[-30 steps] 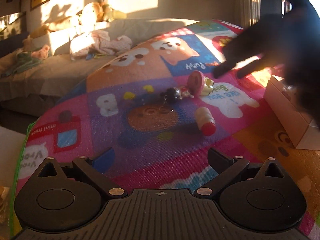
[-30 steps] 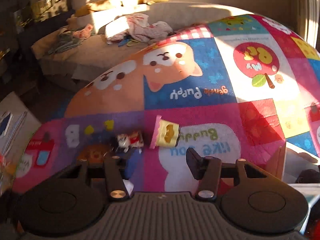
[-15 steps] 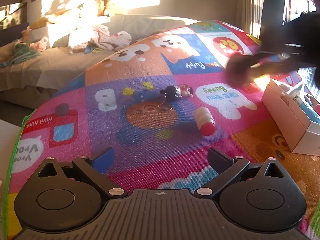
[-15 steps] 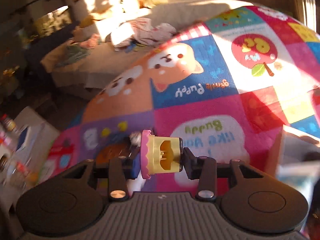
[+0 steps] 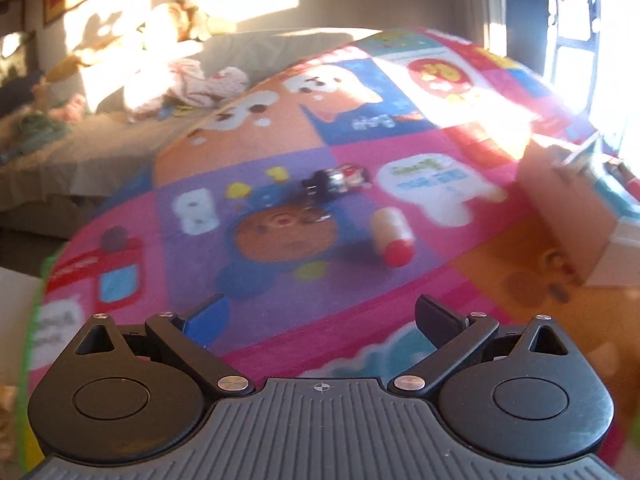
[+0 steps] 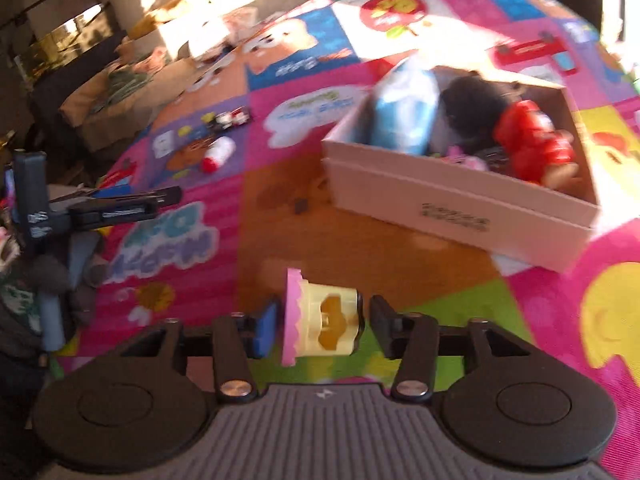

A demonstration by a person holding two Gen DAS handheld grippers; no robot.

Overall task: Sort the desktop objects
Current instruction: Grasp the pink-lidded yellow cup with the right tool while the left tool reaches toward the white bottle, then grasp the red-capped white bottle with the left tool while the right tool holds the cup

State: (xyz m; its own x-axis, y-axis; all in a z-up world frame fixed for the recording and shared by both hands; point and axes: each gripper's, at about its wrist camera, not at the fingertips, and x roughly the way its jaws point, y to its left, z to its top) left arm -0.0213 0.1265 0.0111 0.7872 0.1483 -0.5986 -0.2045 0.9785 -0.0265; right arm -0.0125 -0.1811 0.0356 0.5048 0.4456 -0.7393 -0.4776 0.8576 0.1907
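**Toy cup loose in R gripper, box not reached yet**

The R gripper has the yellow & pink toy cup between its pads. The cup lies on its side w/ the pink rim to the left. The jaws have just been opening, and a thin gap shows on each side of the cup. So I think the pads aren't squeezing it now: jaws a little open, cup loose in the middle. The pic is blurry, so the gaps are hard to be sure of.

Under the cup are the orange & green squares of the play mat. The white box is not under it. The box sits further on and to the right, by the mat's right edge. Inside it are a blue pack, a dark fuzzy thing and a red toy.

The L gripper is wide open w/ nothing in it, over the mat's near edge. Around the mat's middle lie a small bottle w/ a red cap and a little dark key-ring toy, near each other but not touching. Both are left to sort.

How to do this step well, I think:
- Squeeze the cup again if it's slipping.
- Lift it clear over the box's near wall so it doesn't bump.
- Let go only once it's above a gap btw the things inside, and low, so it won't bounce out.
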